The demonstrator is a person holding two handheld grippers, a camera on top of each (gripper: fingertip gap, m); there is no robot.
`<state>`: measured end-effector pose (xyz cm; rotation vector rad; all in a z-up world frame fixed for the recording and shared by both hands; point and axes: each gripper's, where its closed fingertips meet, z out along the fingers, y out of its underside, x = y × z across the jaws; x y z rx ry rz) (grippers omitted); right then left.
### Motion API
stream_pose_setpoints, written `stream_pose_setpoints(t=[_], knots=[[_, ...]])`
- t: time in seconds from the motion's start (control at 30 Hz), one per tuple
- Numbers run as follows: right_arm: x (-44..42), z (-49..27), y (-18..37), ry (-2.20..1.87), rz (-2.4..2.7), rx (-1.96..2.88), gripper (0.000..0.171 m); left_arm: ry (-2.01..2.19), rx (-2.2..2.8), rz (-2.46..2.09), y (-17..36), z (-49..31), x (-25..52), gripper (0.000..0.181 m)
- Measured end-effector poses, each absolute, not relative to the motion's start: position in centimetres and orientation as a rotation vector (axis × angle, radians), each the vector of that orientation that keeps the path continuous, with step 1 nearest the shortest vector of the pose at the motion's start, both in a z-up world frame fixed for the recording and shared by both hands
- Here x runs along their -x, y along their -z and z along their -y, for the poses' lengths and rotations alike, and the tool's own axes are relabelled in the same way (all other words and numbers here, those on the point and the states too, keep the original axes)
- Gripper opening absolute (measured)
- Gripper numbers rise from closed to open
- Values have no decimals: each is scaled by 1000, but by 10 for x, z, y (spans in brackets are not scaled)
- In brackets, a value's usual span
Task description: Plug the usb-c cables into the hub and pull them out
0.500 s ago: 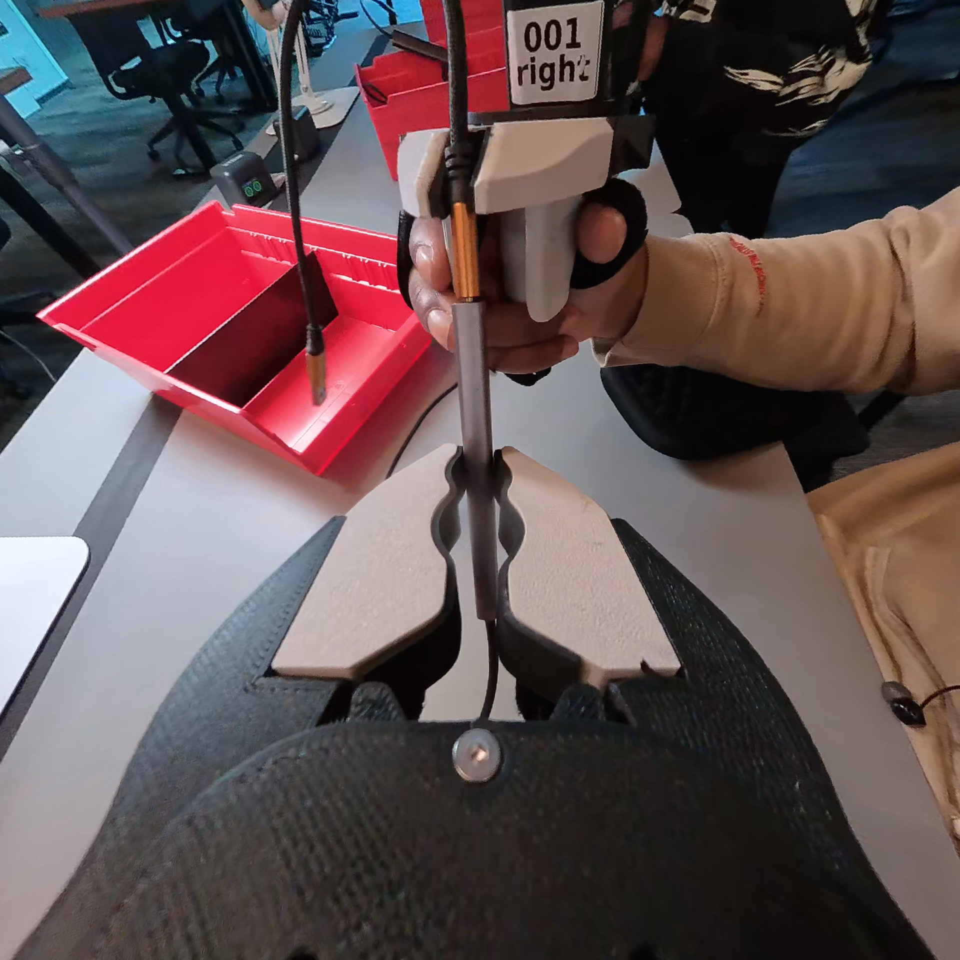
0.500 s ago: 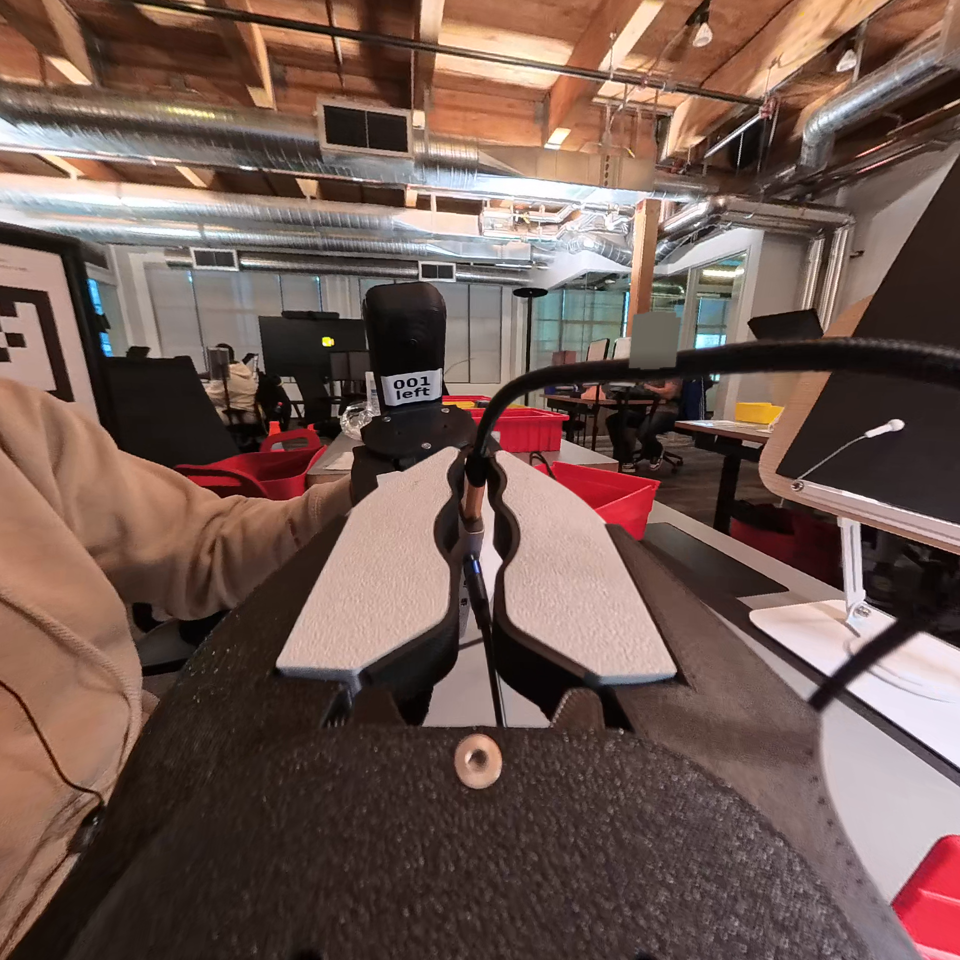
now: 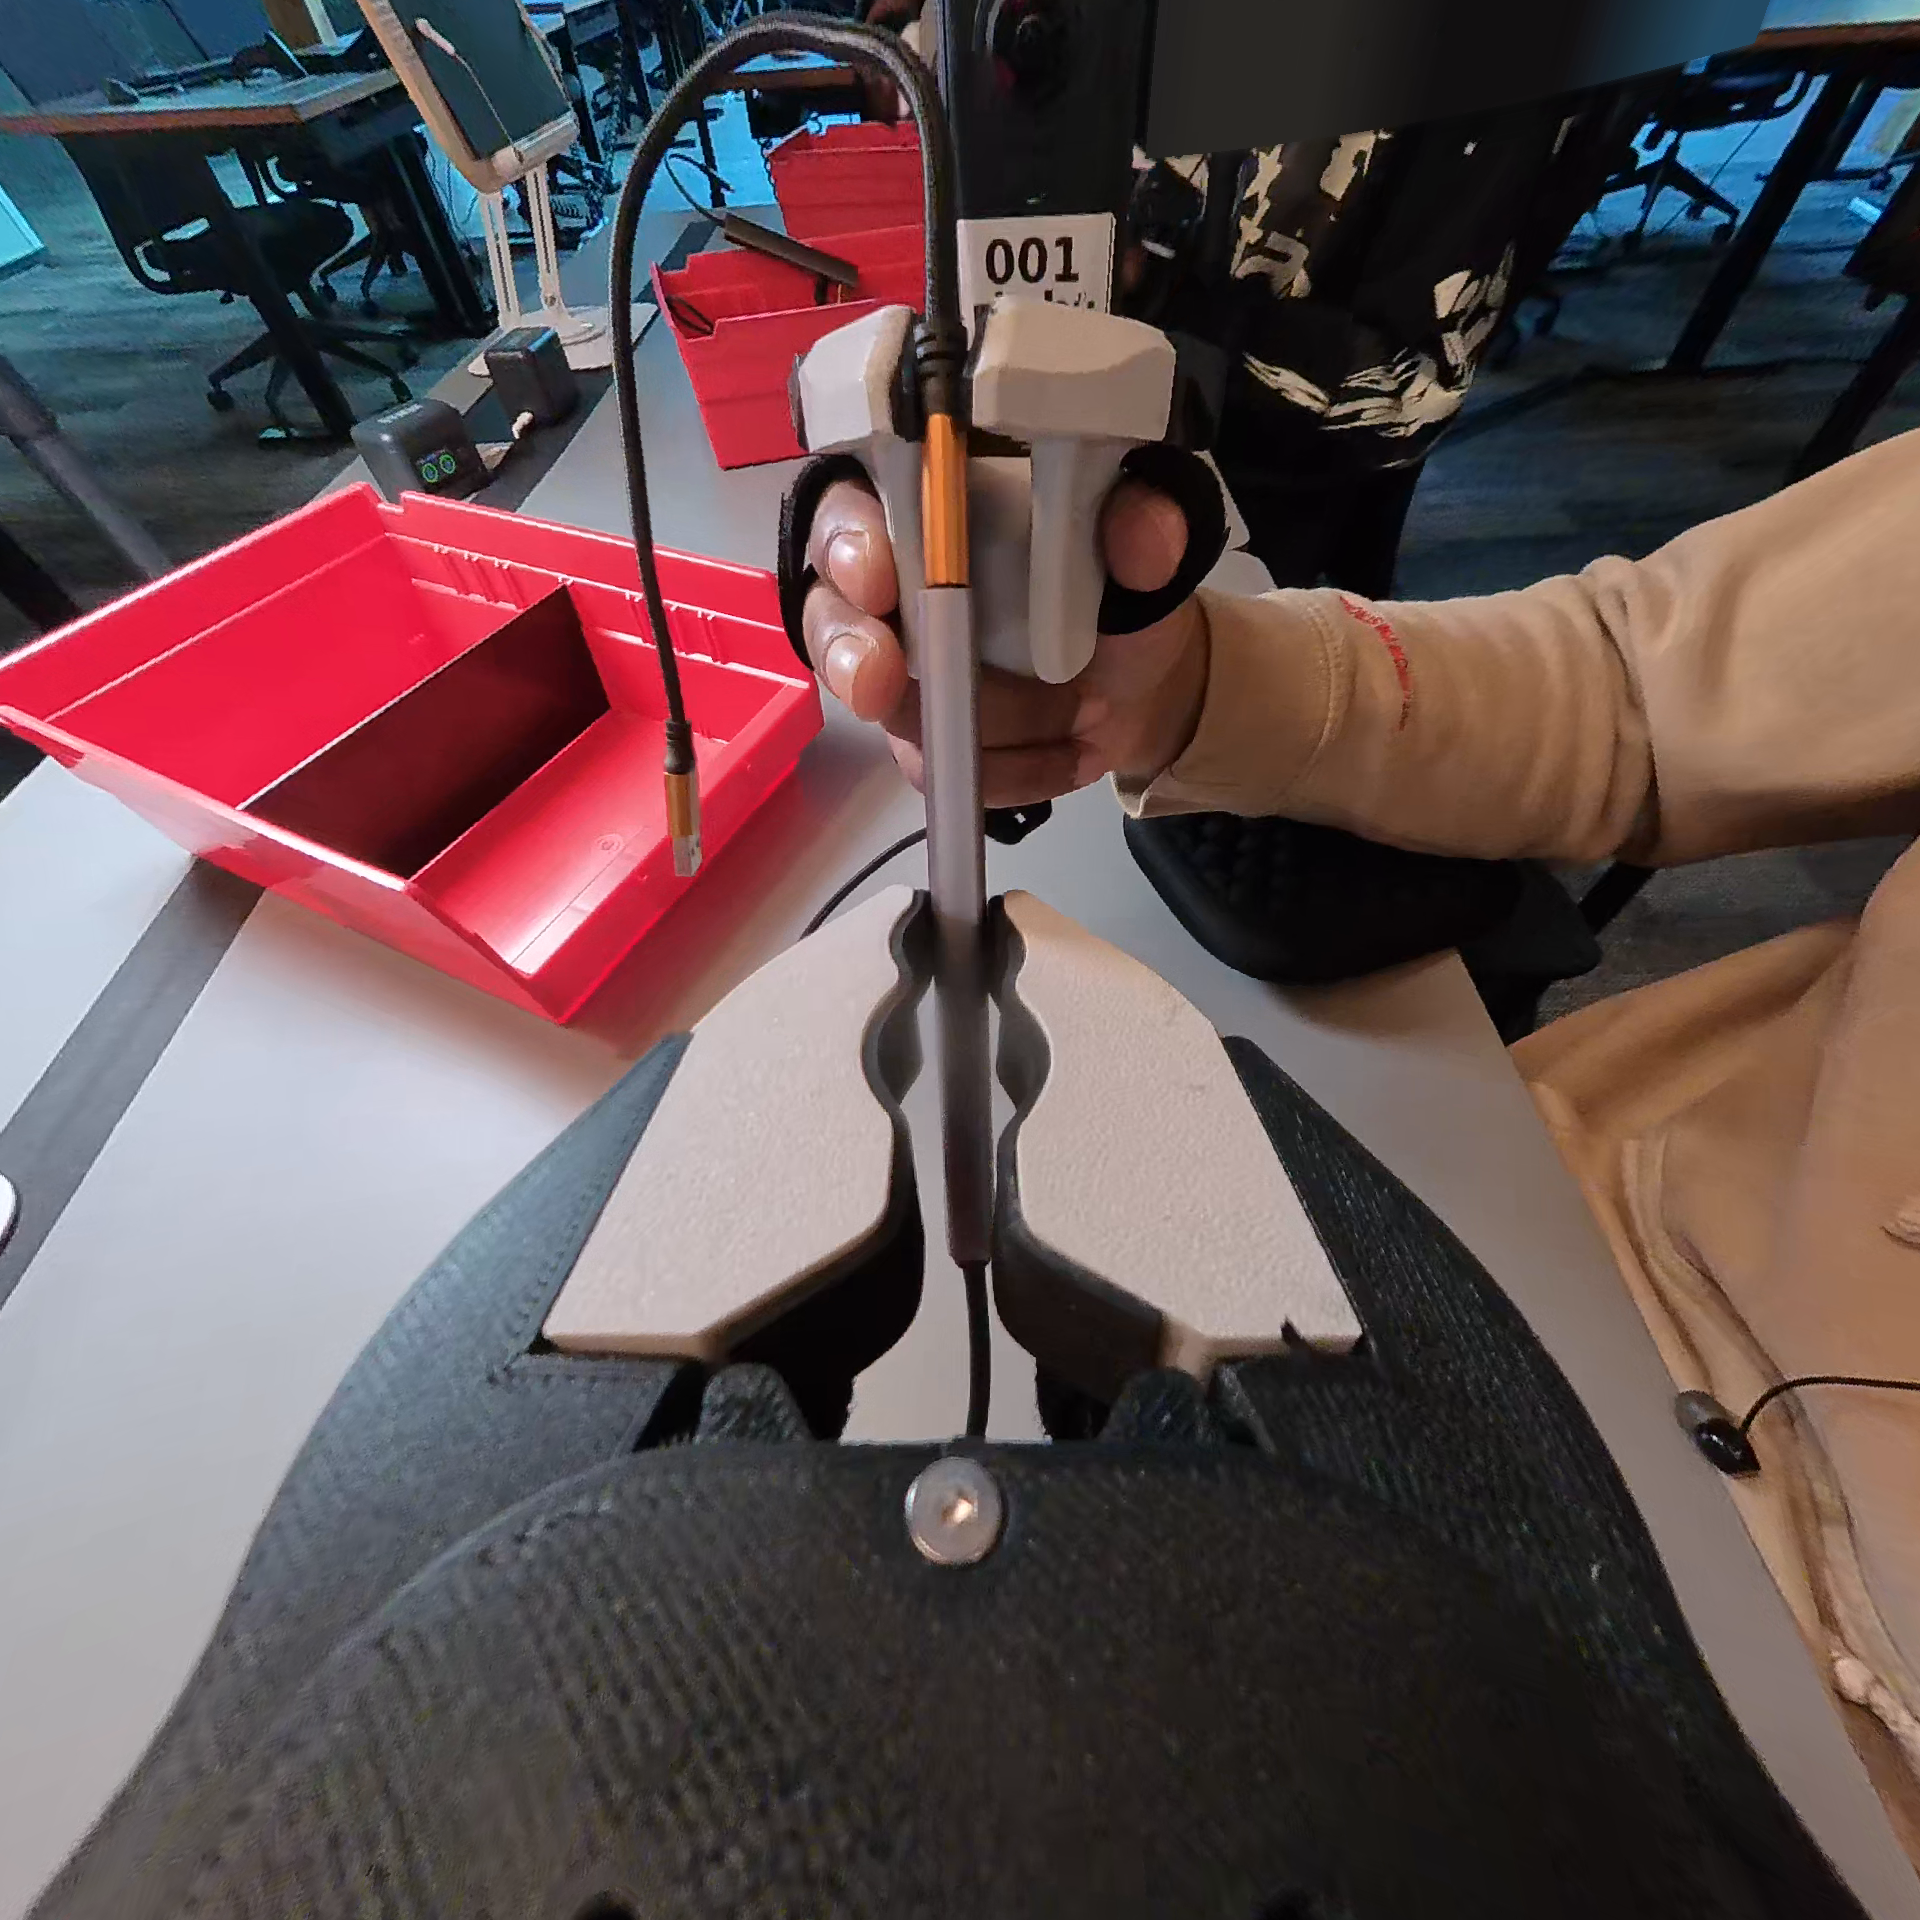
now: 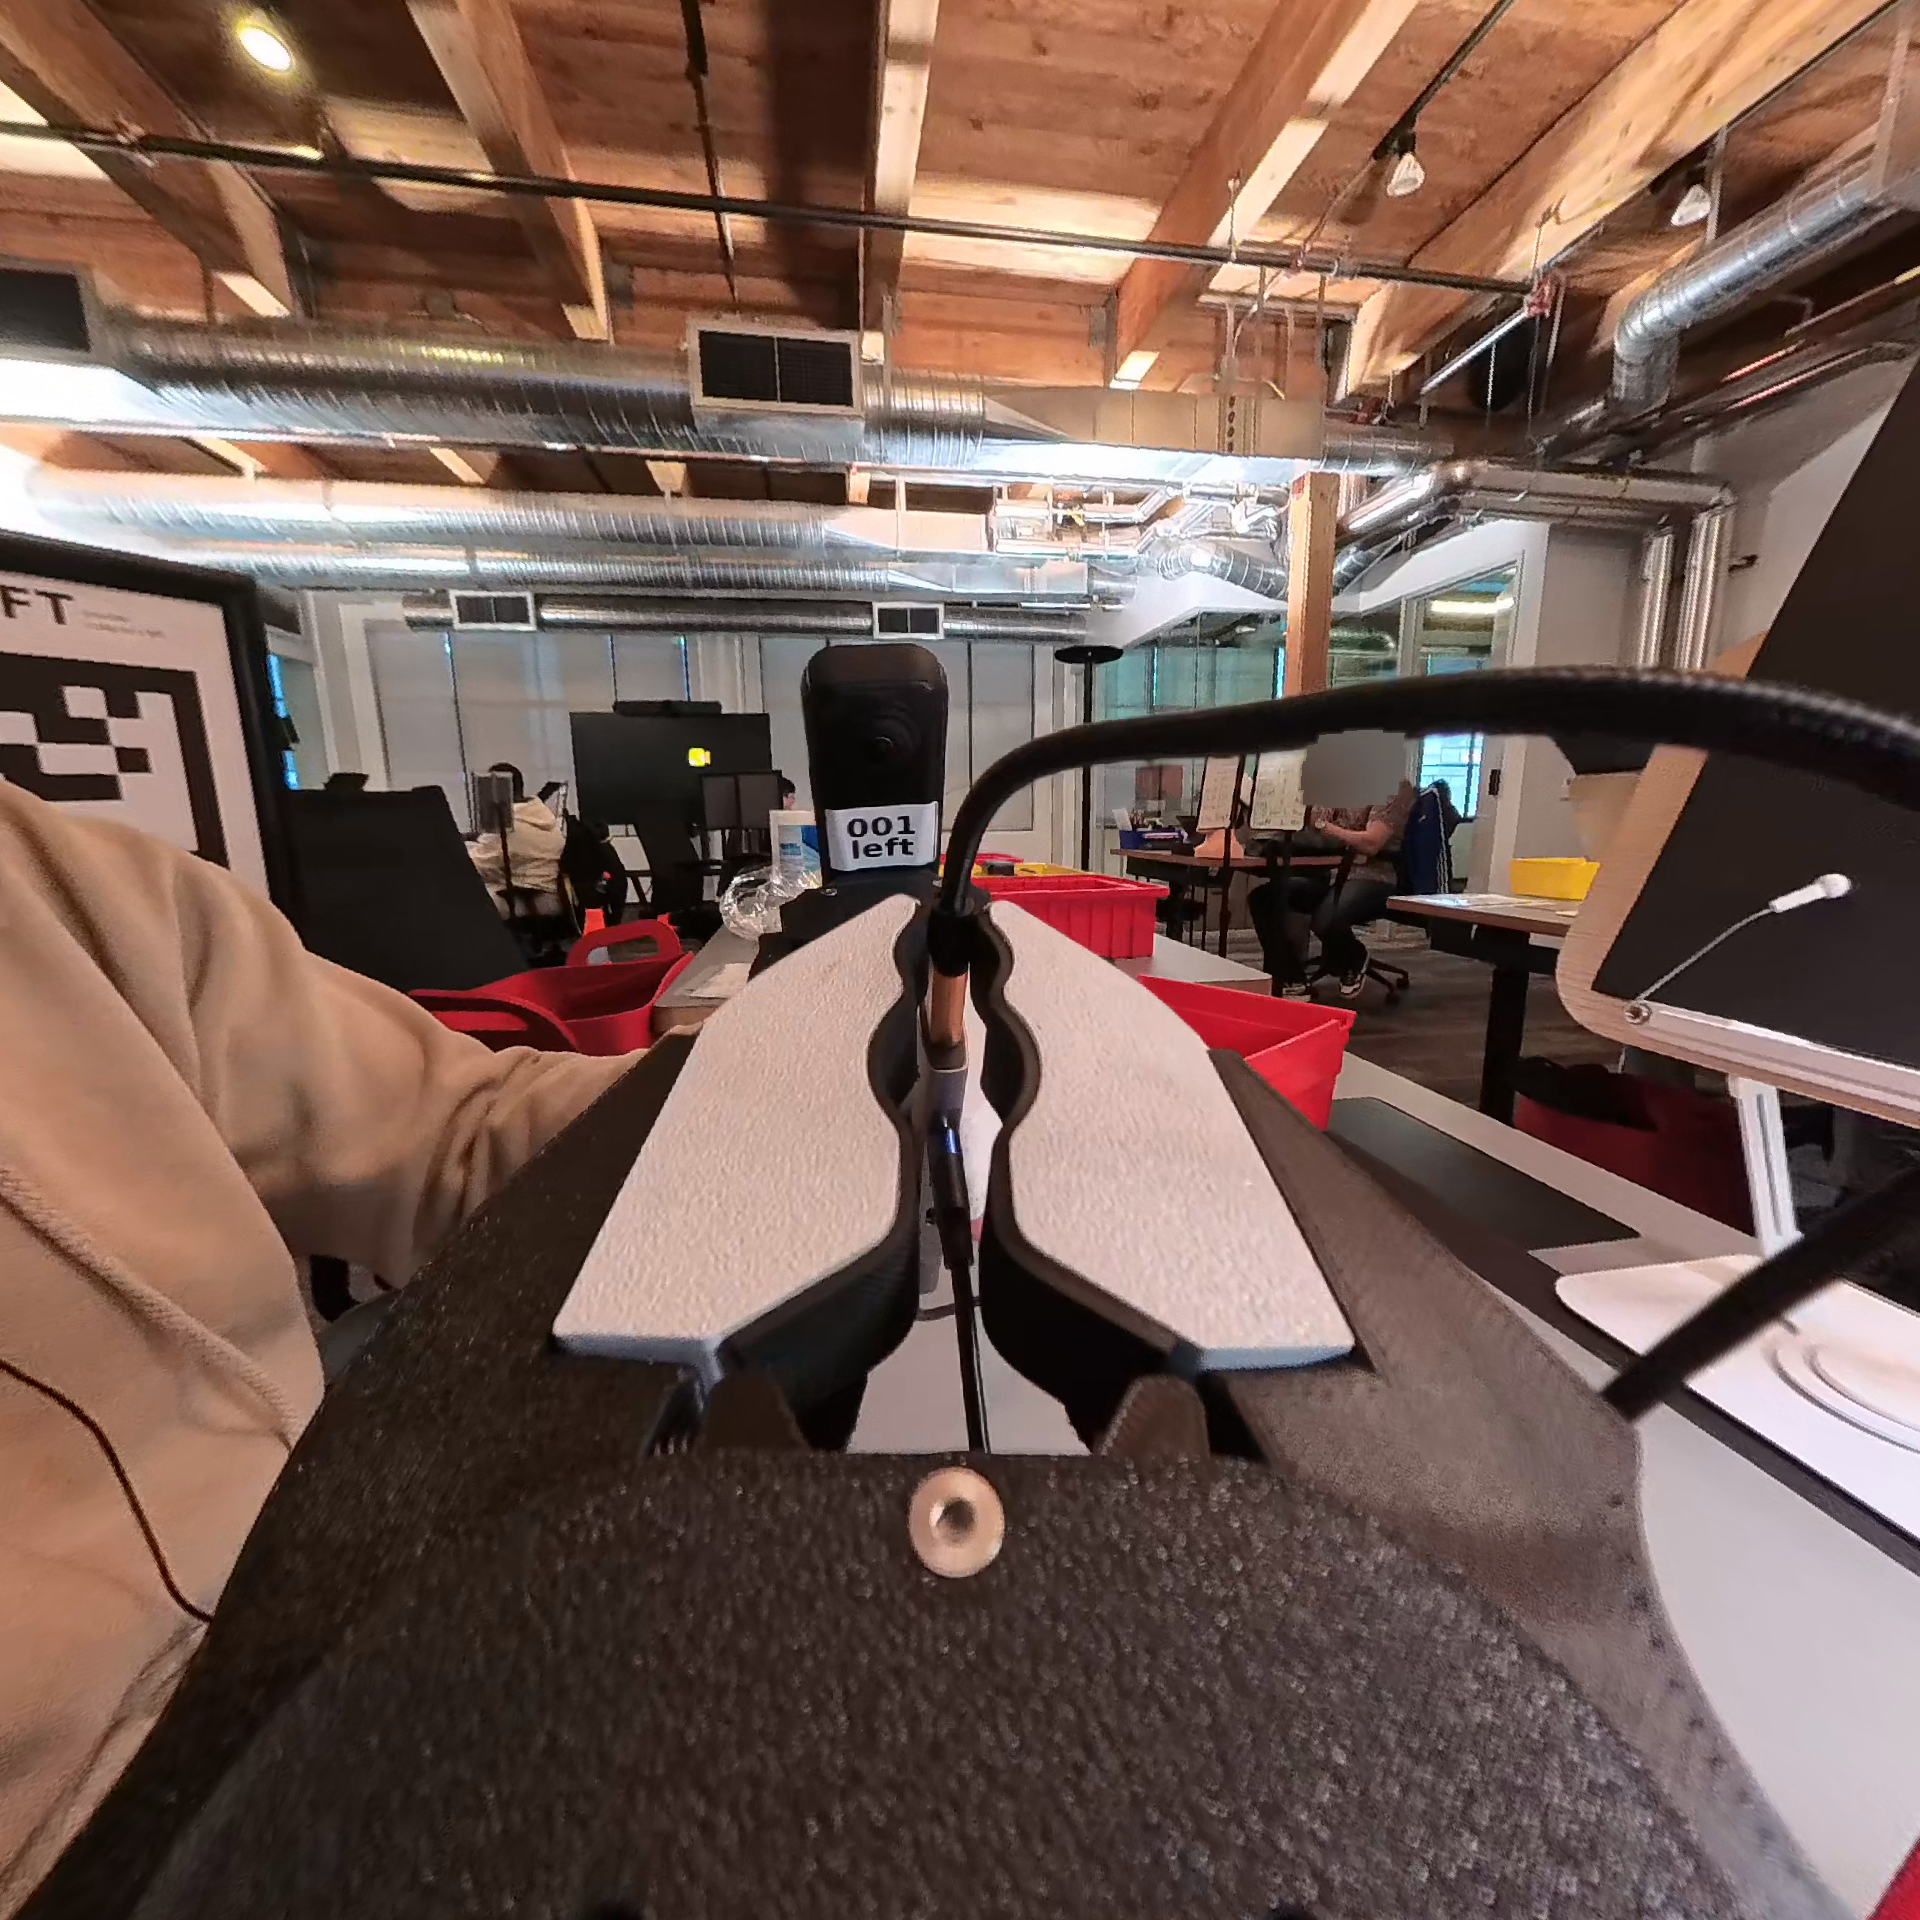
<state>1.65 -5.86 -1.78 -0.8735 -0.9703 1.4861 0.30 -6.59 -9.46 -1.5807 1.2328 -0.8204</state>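
Left tongs [image 3: 954, 997] are pinching the slim grey hub [image 3: 951, 790], held up off the worktop [image 3: 343, 1122]. Right tongs [image 4: 951, 997] are clamped on the cable [image 3: 940, 312] just behind its orange plug [image 3: 943, 499], which looks seated in the hub's end. So I'd say one plug-in is done and the pull-out is still to come. The cable's other plug [image 3: 681, 810] dangles over the red bin [image 3: 312, 665].

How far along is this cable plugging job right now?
Looks done: one orange plug is seated in the grey hub. In hand: left tongs clamp the hub, right tongs clamp that plug. Left: pulling it out, and the cable's free end dangles unplugged.
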Motion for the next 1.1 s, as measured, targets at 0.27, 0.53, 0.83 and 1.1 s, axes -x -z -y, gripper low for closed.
stream_pose_setpoints(t=[0.27, 0.53, 0.83, 1.1], knots=[[-27, 63, 3, -1512, 910, 794, 7, 901, 1499, -1193, 74, 72, -6, 10], [-32, 56, 0, -1549, 858, 775, 6, 880, 1496, -1179, 67, 69, -7, 10], [-37, 51, -4, -1576, 774, 760, 6, 1017, 1476, -1126, 60, 67, -10, 10], [-85, 32, -38, -1695, 495, 606, 7, 881, 1547, -1162, 77, 57, 2, 10]])
